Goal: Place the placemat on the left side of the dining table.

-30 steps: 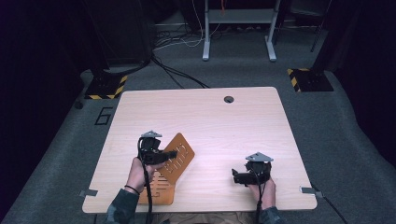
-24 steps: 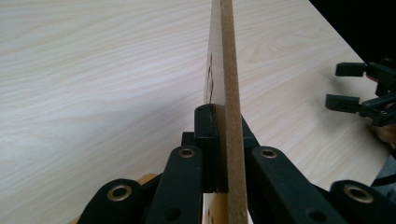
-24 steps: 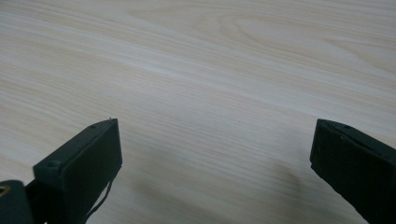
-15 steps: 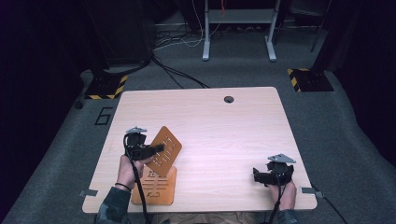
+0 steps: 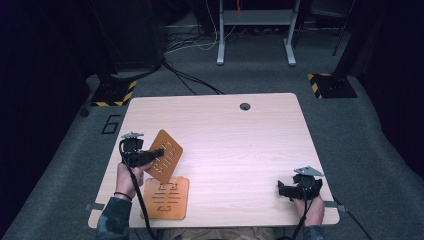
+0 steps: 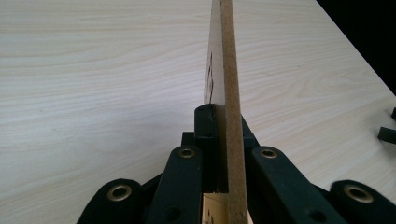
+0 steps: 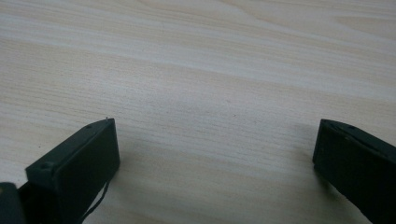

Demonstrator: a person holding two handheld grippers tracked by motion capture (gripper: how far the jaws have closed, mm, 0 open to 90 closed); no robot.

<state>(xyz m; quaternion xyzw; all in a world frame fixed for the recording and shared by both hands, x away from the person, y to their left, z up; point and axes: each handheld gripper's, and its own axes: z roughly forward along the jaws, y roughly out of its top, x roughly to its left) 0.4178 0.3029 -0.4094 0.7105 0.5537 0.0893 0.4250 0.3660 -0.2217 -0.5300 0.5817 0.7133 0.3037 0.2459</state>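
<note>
Slippage is threatening as left claw [image 5: 150,158] is pinching one board [image 5: 165,156] edgewise above the second board [image 5: 167,197]; right claw [image 5: 290,190] is gaping, empty.

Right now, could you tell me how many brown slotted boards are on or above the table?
2: one board held tilted in the left gripper; the other board flat near the table's front-left edge.

Light wood table [image 5: 240,145] with a cable hole [image 5: 245,106] at its 12 o'clock edge. Grey carpet around it, cables [image 5: 190,80] and a metal stand [image 5: 255,30] further toward 12, hazard-striped bases [image 5: 112,95] at 10 and 2.
</note>
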